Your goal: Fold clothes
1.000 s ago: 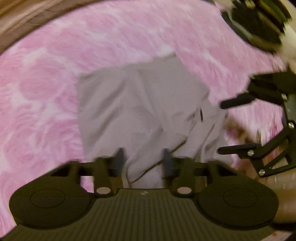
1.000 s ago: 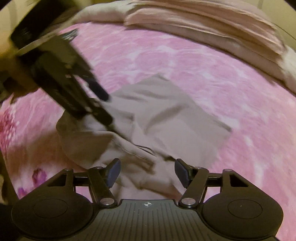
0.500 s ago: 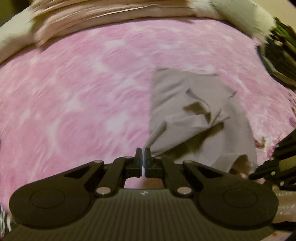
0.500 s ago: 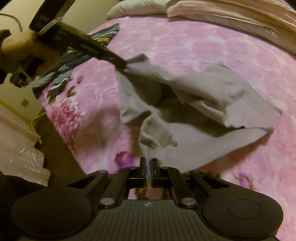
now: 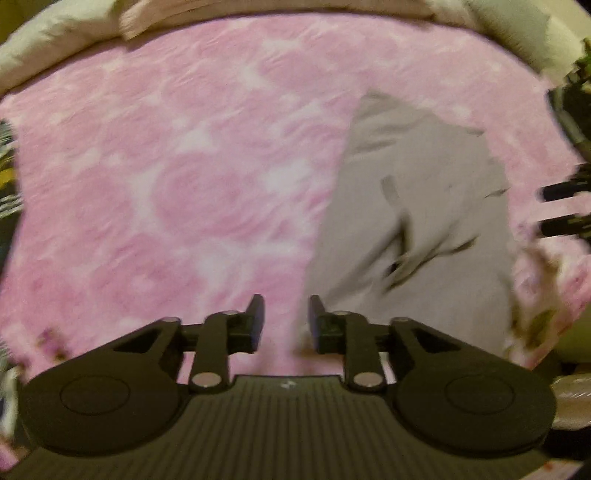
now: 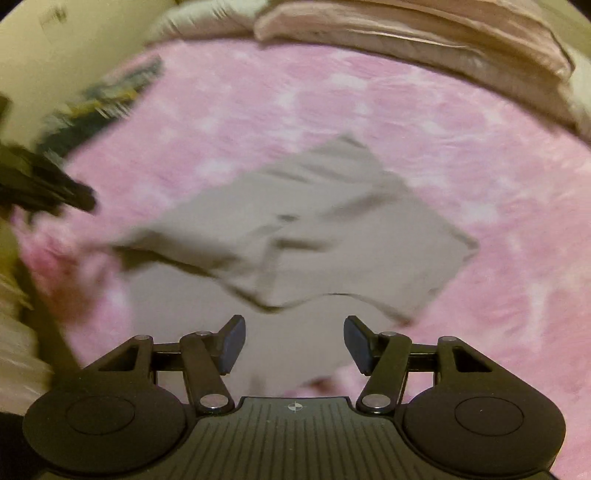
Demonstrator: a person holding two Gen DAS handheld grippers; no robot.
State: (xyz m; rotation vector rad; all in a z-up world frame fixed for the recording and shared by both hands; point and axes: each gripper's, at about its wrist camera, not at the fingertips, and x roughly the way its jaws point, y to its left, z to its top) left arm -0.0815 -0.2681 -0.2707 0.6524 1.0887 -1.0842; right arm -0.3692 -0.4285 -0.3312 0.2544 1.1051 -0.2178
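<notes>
We have a grey garment [image 6: 295, 236] lying on the pink bed cover [image 5: 166, 184], one layer doubled over another, its near edge loose and a little lifted in the blurred right view. Our left tool [image 5: 282, 319] is opening with nothing between its fingers, over bare cover just left of the cloth's near corner. Our right tool [image 6: 293, 345] is opening too, spread wide and empty above the near edge. We judge both stand clear so that the fold settles flat. Pillows [image 6: 406, 33] sit at the bed's far end, well apart.
</notes>
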